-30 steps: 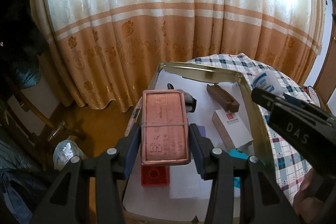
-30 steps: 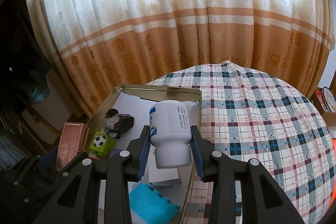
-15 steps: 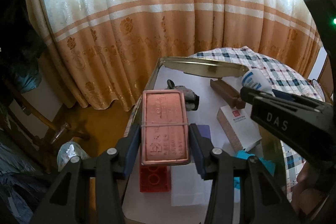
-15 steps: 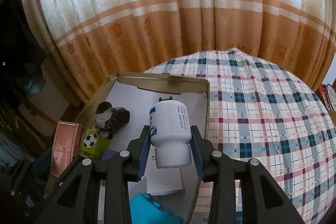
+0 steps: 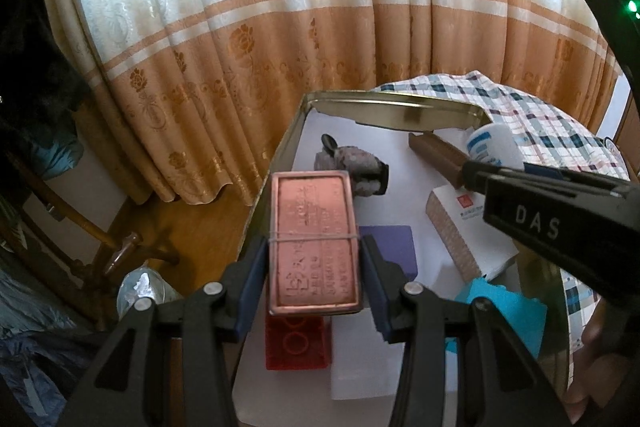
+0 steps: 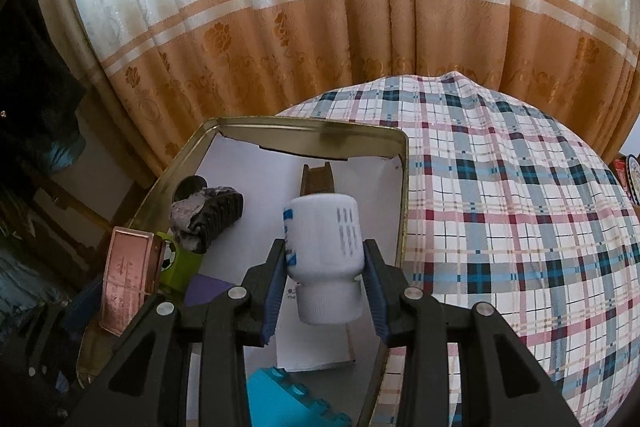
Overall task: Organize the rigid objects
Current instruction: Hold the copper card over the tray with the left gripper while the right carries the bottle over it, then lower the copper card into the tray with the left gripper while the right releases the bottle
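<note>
My left gripper (image 5: 314,267) is shut on a copper-pink flat tin (image 5: 312,243) with a rubber band round it, held above the left side of a gold metal tray (image 5: 392,111). The tin also shows in the right wrist view (image 6: 126,279). My right gripper (image 6: 324,287) is shut on a white pill bottle (image 6: 324,251) with a blue label, cap toward the camera, above the tray's (image 6: 312,131) right side. The bottle shows in the left wrist view (image 5: 494,147) at the tip of the right gripper.
The tray, lined with white paper, holds a red brick (image 5: 298,343), a purple block (image 5: 388,247), a white box (image 5: 468,231), a cyan brick (image 6: 288,403), a brown bar (image 5: 438,157), a grey-black object (image 6: 208,217) and a green football cube (image 6: 178,263). Plaid cloth (image 6: 500,227) covers the table. Curtains hang behind.
The right gripper has tipped the bottle forward and down over the tray. The left gripper with the tin has shifted slightly over the tray's left side.
</note>
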The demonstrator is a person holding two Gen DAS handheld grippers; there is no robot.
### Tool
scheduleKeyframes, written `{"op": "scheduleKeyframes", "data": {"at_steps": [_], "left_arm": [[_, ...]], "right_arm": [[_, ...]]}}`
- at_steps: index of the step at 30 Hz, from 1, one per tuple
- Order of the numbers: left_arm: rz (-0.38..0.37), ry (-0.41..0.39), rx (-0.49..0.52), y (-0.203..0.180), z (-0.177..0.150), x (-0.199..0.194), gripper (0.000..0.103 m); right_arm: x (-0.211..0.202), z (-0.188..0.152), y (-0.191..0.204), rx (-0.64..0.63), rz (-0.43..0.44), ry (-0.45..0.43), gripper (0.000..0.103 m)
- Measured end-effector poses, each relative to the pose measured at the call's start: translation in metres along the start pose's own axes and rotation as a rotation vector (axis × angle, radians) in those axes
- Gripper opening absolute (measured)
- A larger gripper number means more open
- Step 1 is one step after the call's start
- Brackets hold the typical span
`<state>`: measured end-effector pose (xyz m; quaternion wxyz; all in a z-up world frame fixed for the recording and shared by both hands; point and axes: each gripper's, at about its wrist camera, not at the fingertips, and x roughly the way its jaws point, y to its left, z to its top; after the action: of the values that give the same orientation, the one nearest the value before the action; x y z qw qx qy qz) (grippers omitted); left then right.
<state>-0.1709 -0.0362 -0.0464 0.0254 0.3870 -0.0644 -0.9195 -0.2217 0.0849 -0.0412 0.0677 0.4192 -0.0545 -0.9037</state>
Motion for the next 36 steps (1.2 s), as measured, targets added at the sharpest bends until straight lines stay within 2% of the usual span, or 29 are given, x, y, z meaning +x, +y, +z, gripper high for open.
{"op": "scheduleKeyframes", "data": {"at_steps": [6, 10, 11, 13, 14, 15, 16, 17, 18, 21, 29, 36], "left_arm": [[0.008, 0.011, 0.01, -0.004, -0.002, 0.005, 0.046], [0.009, 0.024, 0.028, -0.007, -0.003, 0.011, 0.046], [0.01, 0.023, 0.033, -0.007, -0.003, 0.011, 0.046], [-0.01, 0.03, 0.031, -0.007, -0.001, 0.01, 0.047], [-0.031, 0.032, 0.024, -0.007, 0.0, 0.008, 0.055], [-0.046, 0.026, 0.017, -0.006, 0.001, 0.004, 0.073], [-0.051, 0.016, 0.011, -0.005, 0.002, 0.001, 0.083], [-0.051, -0.008, 0.003, -0.004, 0.003, -0.006, 0.097], [-0.053, -0.03, -0.001, -0.005, 0.004, -0.011, 0.101], [-0.07, -0.064, 0.005, -0.007, 0.004, -0.024, 0.102], [-0.074, -0.036, -0.02, -0.003, -0.003, -0.031, 0.102], [-0.072, -0.028, -0.023, -0.002, -0.012, -0.04, 0.102]], "right_arm": [[0.005, 0.001, 0.0, -0.008, 0.012, 0.026, 0.04], [0.002, 0.001, 0.002, -0.017, 0.07, 0.009, 0.04], [-0.002, 0.001, 0.001, -0.011, 0.073, -0.009, 0.048], [-0.015, 0.001, -0.001, 0.013, 0.084, -0.064, 0.071], [-0.026, -0.001, -0.003, 0.03, 0.092, -0.11, 0.074], [-0.037, -0.002, -0.005, 0.044, 0.091, -0.158, 0.077], [-0.046, -0.004, -0.006, 0.052, 0.087, -0.192, 0.078], [-0.054, -0.006, -0.007, 0.059, 0.081, -0.221, 0.082], [-0.059, -0.007, -0.007, 0.065, 0.074, -0.239, 0.084], [-0.073, -0.014, -0.011, 0.104, 0.057, -0.278, 0.084], [-0.086, -0.032, -0.021, 0.179, 0.056, -0.268, 0.084], [-0.094, -0.045, -0.017, 0.185, 0.056, -0.263, 0.084]]}}
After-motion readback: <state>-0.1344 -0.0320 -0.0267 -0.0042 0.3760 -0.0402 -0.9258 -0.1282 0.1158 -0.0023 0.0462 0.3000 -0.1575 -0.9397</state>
